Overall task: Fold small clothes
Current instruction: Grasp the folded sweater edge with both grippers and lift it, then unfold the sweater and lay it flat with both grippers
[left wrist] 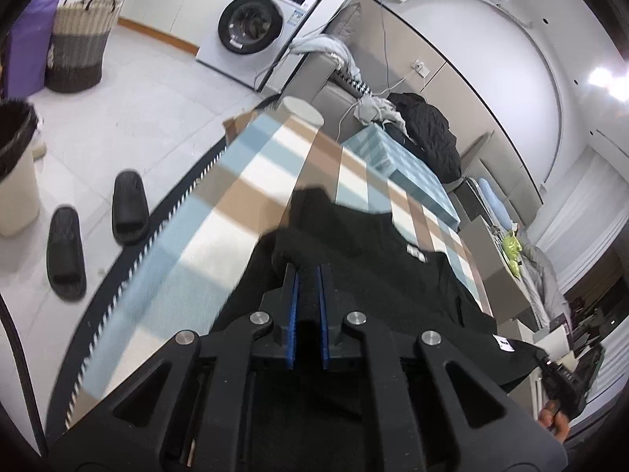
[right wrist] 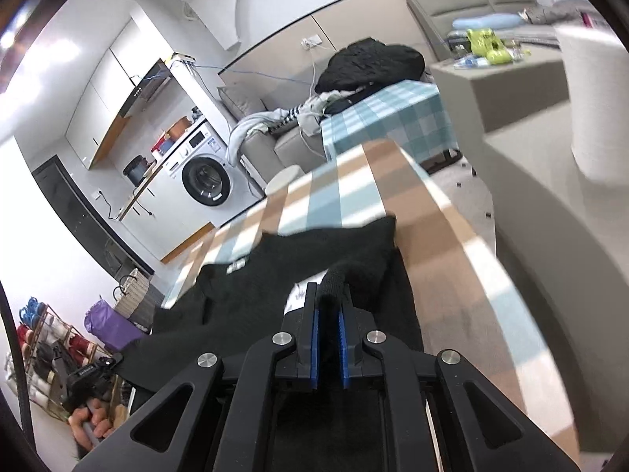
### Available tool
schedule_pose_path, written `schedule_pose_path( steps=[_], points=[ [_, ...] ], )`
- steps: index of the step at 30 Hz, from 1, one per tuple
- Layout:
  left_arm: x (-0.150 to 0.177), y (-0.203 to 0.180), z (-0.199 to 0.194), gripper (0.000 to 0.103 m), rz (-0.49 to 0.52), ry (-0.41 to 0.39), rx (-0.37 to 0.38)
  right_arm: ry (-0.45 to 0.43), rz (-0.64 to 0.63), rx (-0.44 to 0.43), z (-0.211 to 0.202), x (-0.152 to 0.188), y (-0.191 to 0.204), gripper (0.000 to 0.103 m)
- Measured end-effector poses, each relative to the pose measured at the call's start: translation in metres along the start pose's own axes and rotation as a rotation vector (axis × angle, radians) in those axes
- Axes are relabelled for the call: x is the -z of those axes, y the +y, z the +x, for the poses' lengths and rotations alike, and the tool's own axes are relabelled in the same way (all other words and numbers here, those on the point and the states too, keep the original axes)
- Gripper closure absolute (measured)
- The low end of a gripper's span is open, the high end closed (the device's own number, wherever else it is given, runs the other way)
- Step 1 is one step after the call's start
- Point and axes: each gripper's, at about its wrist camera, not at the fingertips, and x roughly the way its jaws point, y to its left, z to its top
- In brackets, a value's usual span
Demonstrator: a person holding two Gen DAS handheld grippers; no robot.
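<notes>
A small black garment (left wrist: pixel 377 259) with a white label lies spread over the checked tablecloth (left wrist: pixel 220 196). My left gripper (left wrist: pixel 308 271) is shut on a bunched edge of the black garment, lifting it off the cloth. My right gripper (right wrist: pixel 329 291) is shut on another edge of the same black garment (right wrist: pixel 298 271), a fold of fabric pinched between the blue pads (right wrist: pixel 314 334). The garment hangs stretched between the two grippers. The right gripper also shows at the far right in the left wrist view (left wrist: pixel 566 385), and the left gripper at lower left in the right wrist view (right wrist: pixel 92 381).
The table (right wrist: pixel 432 236) carries the brown, blue and white checked cloth. A washing machine (left wrist: pixel 255 27), a woven basket (left wrist: pixel 80 43), a bin (left wrist: pixel 15 165) and black slippers (left wrist: pixel 127 206) stand on the floor. A sofa with piled clothes (right wrist: pixel 365 63) lies behind.
</notes>
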Motion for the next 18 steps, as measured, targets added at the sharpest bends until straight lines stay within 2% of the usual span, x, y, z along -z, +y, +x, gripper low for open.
schedule_pose_path(
  steps=[4, 7, 9, 10, 11, 13, 15, 16, 17, 18],
  points=[
    [-0.031, -0.016, 0.013, 0.097, 0.049, -0.03, 0.001, -0.007, -0.002, 0.014, 0.025, -0.031, 0.009, 0.095],
    [-0.058, -0.029, 0.032, 0.097, 0.081, -0.046, -0.014, -0.012, 0.043, 0.035, 0.06, -0.062, 0.008, 0.095],
    [-0.077, -0.037, 0.049, 0.097, 0.093, -0.047, -0.029, -0.007, 0.078, 0.076, 0.083, -0.08, 0.004, 0.095],
    [-0.084, -0.039, 0.057, 0.095, 0.093, -0.047, -0.044, 0.015, 0.098, 0.106, 0.098, -0.088, 0.0, 0.09],
    [-0.092, -0.04, 0.067, 0.089, 0.091, -0.045, -0.085, 0.044, 0.14, 0.134, 0.112, -0.095, -0.008, 0.082],
    [-0.102, -0.038, 0.076, 0.076, 0.084, -0.039, -0.14, 0.058, 0.177, 0.195, 0.124, -0.101, -0.018, 0.078],
    [-0.107, -0.034, 0.079, 0.053, 0.069, -0.025, -0.147, 0.057, 0.171, 0.205, 0.123, -0.1, -0.022, 0.077],
    [-0.108, -0.03, 0.076, 0.05, 0.06, -0.032, -0.144, 0.056, 0.16, 0.199, 0.12, -0.097, -0.023, 0.073],
    [-0.107, -0.027, 0.074, 0.047, 0.064, -0.04, -0.151, 0.057, 0.148, 0.198, 0.117, -0.093, -0.023, 0.064],
    [-0.105, -0.025, 0.072, 0.045, 0.074, -0.041, -0.16, 0.059, 0.132, 0.198, 0.115, -0.09, -0.024, 0.061]
  ],
)
